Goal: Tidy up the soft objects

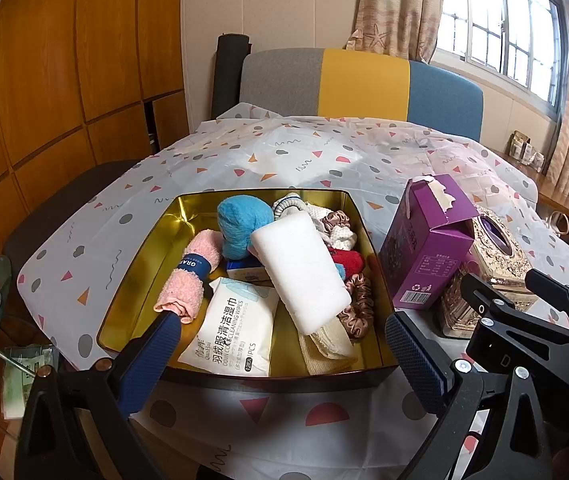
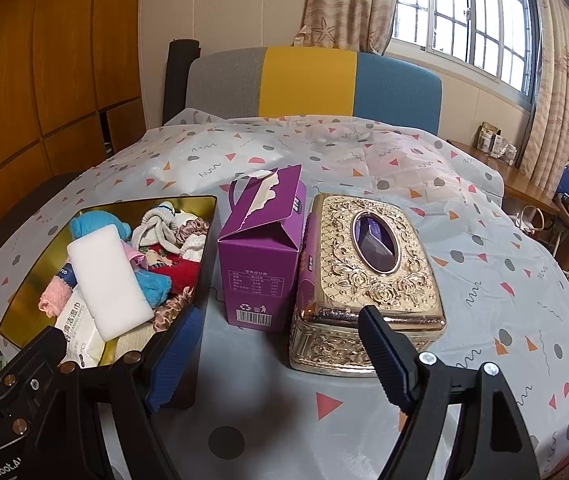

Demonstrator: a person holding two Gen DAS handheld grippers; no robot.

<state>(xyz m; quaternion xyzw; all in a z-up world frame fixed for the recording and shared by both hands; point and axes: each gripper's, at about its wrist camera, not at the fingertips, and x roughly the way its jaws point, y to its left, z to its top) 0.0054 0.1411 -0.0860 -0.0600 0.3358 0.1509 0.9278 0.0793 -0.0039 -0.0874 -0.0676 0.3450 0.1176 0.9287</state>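
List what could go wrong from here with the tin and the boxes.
1. The white sponge lies tilted on top of the heap in the tin; a nudge may tip it out.
2. The purple carton stands upright close beside the tin and touches the gold tissue box; the open right gripper might topple it.

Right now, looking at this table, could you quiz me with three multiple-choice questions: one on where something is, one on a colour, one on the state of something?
1. Where does the white sponge lie?
A. in the gold tin, on top of the other things
B. on the tissue box
C. on the chair

2. What colour is the carton between the tin and the ornate tissue box?
A. green
B. purple
C. red

3. How are the left gripper and right gripper?
A. both shut on cloth
B. one holds the sponge
C. both open, holding nothing

Answers: 1 A, it rests across the pile in the tin. 2 B, its sides are purple. 3 C, each pair of fingers is spread with nothing between.
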